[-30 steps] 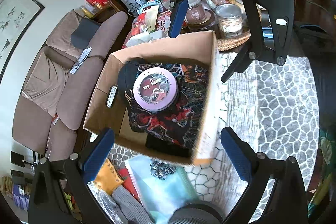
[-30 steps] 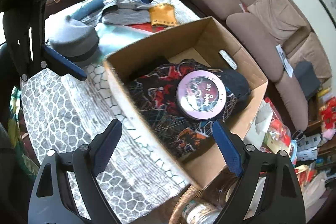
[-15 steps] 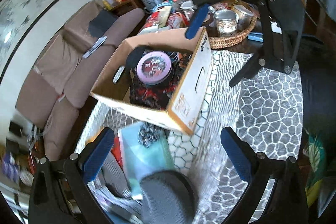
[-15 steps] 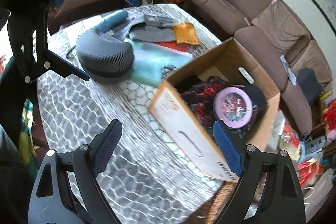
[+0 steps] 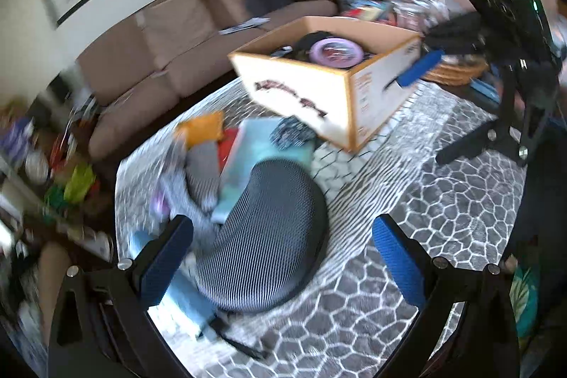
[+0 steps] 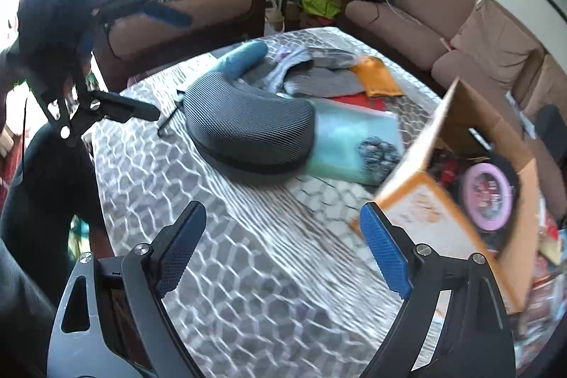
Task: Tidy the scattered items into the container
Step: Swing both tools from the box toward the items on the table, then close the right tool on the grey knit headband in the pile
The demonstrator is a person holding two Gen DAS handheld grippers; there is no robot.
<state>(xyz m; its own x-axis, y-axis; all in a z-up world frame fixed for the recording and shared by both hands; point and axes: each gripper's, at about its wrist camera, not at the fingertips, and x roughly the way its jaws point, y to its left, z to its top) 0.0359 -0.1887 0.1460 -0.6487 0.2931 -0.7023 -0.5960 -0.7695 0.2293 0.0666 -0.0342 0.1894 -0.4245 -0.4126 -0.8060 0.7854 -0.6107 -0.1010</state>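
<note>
A: Looking down the left gripper (image 5: pixel 280 257), where is the dark grey ribbed-mesh curved cushion (image 5: pixel 264 236)?

B: Between its blue-padded fingers, which stand spread wide; it lies on the grey honeycomb-patterned tablecloth (image 5: pixel 443 201) nearer the left finger. Touching or not, I cannot tell.

A: And the right gripper (image 6: pixel 283 247)?

B: Jaws spread too, nothing between them but cloth. The cushion sits beyond its fingertips, partly over a flat teal book (image 6: pixel 354 144).

A: The container?

B: An open brown cardboard box (image 5: pixel 340 94) past the cushion, with a round pink-rimmed tin (image 5: pixel 336 49) inside.
</note>
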